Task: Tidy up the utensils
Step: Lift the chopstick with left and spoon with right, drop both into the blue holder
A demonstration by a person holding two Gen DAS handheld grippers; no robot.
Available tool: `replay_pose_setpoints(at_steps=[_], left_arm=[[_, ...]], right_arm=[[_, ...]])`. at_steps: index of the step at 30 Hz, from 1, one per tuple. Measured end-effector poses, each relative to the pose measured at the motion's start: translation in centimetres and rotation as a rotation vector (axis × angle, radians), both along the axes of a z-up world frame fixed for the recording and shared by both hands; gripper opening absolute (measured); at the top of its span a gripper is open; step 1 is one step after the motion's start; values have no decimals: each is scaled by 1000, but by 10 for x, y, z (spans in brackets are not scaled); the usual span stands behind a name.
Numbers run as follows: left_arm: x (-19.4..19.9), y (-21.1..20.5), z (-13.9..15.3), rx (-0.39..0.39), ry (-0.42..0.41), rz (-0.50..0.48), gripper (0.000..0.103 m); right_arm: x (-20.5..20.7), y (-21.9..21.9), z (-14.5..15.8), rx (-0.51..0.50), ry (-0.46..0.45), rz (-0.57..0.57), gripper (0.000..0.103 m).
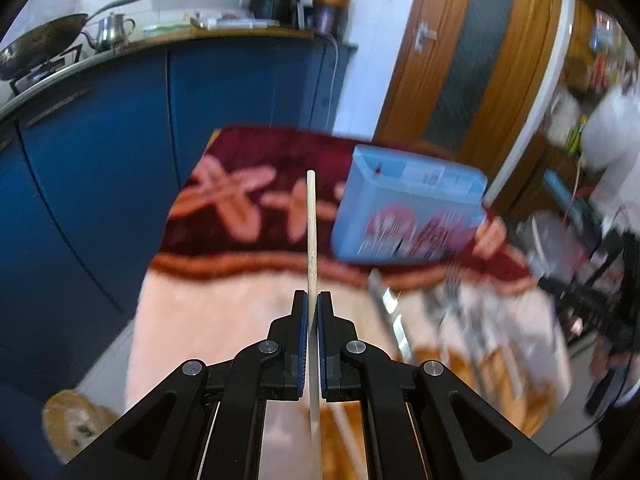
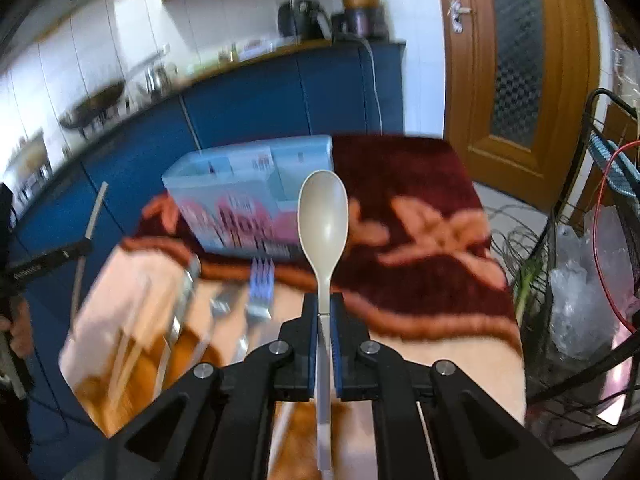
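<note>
Left hand-held gripper (image 1: 313, 300) pinches a chopstick (image 1: 311, 224), right hand-held gripper (image 2: 324, 304) a beige spoon (image 2: 323, 216), above the blanket-covered table (image 2: 440, 240), while forks (image 2: 260, 284) await the blue organizer box (image 2: 248, 200).

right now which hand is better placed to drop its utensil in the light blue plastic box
Right, probably: the right gripper holds the beige spoon directly before the light blue plastic box, its open top showing. The left gripper holds its wooden chopstick off to the side.

Pale chopstick (image 1: 311, 216), beige spoon (image 2: 323, 216), light-blue box (image 2: 248, 196), maroon blanket (image 1: 256, 184) with pink flowers.
</note>
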State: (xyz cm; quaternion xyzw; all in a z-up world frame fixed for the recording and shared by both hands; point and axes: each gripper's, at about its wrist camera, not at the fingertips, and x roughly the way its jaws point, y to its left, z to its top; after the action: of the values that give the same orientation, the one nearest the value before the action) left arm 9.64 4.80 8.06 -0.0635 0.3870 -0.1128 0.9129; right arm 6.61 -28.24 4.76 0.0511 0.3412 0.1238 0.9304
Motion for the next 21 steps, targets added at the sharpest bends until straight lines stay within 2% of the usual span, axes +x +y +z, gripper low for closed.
replay_pose_setpoints(at_steps=[4, 10, 16, 21], left_arm=[[12, -11, 16, -63, -111, -2, 4], [36, -33, 42, -82, -281, 19, 4], [59, -55, 65, -53, -458, 52, 4], [83, -65, 69, -76, -511, 62, 4]], right_arm=[[5, 2, 13, 52, -112, -2, 8], [24, 11, 37, 56, -265, -13, 8], [61, 21, 46, 108, -331, -3, 8], [85, 26, 43, 128, -381, 5, 8]])
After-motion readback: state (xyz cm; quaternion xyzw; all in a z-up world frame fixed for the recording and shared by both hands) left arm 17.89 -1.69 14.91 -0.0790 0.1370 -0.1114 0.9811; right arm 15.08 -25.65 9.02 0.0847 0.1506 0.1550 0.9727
